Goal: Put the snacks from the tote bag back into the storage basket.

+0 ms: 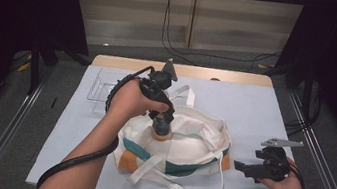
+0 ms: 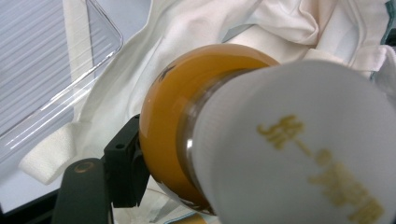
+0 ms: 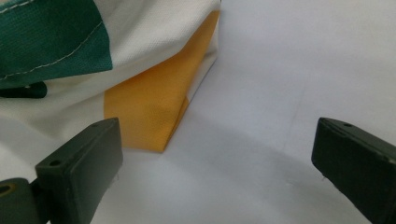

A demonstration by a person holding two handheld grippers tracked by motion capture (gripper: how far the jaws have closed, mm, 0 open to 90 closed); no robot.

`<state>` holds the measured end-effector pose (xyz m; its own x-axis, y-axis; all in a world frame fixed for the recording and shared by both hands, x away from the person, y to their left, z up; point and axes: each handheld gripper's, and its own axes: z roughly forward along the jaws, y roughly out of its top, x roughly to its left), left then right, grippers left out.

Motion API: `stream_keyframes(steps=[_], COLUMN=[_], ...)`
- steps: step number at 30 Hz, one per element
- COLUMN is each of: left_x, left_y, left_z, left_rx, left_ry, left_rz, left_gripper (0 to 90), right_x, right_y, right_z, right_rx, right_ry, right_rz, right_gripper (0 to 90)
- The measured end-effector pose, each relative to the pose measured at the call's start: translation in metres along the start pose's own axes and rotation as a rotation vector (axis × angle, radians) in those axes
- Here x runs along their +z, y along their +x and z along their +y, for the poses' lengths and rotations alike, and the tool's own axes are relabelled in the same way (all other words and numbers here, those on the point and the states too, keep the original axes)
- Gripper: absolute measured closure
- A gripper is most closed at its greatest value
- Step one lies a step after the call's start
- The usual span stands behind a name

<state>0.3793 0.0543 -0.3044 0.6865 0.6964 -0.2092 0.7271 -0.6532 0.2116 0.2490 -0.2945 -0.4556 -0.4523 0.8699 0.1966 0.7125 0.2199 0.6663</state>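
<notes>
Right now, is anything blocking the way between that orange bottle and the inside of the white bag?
Nothing visible does. The left gripper holds the bottle right over the bag, whose mouth lies open beneath it. The straps lie off to the sides.

A recording lab: black curtains [image 1: 13, 5] flank the table [image 1: 265, 109], cables [image 1: 174, 45] trailing across grey floor beyond the left gripper [image 1: 161, 126].

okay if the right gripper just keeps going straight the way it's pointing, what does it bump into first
Probably the tote bag: the right gripper has open, empty jaws aimed at the bag's orange corner. Only bare table cover lies between, though depth is uncertain.
</notes>
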Motion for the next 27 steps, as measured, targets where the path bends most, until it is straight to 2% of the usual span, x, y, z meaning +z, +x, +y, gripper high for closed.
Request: stream_keyframes(steps=[4, 6, 20, 21, 23, 25, 27], left_x=[-0.005, -0.009, -0.022, -0.023, -0.024, -0.027, -0.028], left_y=[0.000, 0.000, 0.004, 0.005, 0.006, 0.006, 0.008], left_z=[0.003, 0.005, 0.011, 0.012, 0.013, 0.014, 0.015], left_rx=[0.003, 0.017, 0.010, 0.019, 0.013, 0.005, 0.013], left_ry=[-0.006, -0.011, -0.020, -0.018, -0.027, -0.024, -0.024], left_rz=[0.006, 0.005, 0.005, 0.014, 0.006, 0.018, 0.014], left_gripper=[29.8, 29.7, 29.7, 29.8, 29.7, 29.7, 29.7], right_x=[0.000, 0.000, 0.000, -0.001, -0.001, -0.001, -0.001], right_y=[0.000, 0.000, 0.000, 0.000, 0.000, 0.000, 0.000], right_z=[0.000, 0.000, 0.000, 0.001, 0.001, 0.001, 0.001], right_rx=[-0.001, 0.001, 0.002, -0.002, -0.001, 0.002, -0.004], right_ry=[-0.001, 0.000, 0.000, -0.007, -0.007, -0.004, -0.006], right_rz=[0.001, -0.001, -0.001, -0.001, -0.002, -0.004, -0.002], right_gripper=[1.9, 1.9, 1.9, 1.9, 1.9, 1.9, 1.9])
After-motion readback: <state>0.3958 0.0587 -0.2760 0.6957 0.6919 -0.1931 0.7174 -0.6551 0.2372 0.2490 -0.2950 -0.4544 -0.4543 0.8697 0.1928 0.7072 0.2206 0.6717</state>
